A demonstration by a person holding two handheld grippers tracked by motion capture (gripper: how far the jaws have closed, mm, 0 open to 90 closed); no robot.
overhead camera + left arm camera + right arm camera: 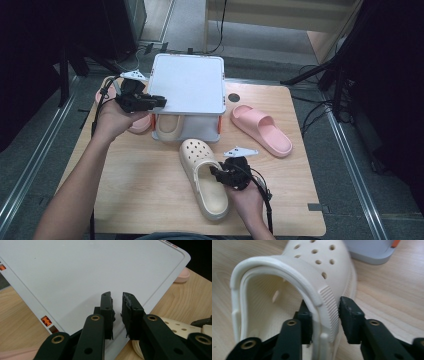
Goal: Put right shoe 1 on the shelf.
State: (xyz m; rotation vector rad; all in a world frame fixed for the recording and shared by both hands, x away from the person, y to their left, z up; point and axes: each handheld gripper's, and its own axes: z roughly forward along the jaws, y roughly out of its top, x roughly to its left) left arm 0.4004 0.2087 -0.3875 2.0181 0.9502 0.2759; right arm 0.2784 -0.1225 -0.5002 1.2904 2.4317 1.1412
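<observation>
Clog (202,177): cream foam, in front of the shoe rack (189,82), toe toward it.
Handling: likely light, springy, slightly grippy (a judgement from the foam look); side wall probably flexes under a pinch.
Best hold: ribbed collar edge (329,307), thin enough for both pads.
Right gripper (221,176): jaws straddling that collar, one inside, one outside; outer pad barely short of contact, not yet clamped.
Left gripper (159,101): narrow gap, nothing between, over the rack's grey top near its left edge.
Count: two cream clogs (second one (169,127) under the rack), two pink slides (260,130), one right and one left (140,124) of the rack.
</observation>
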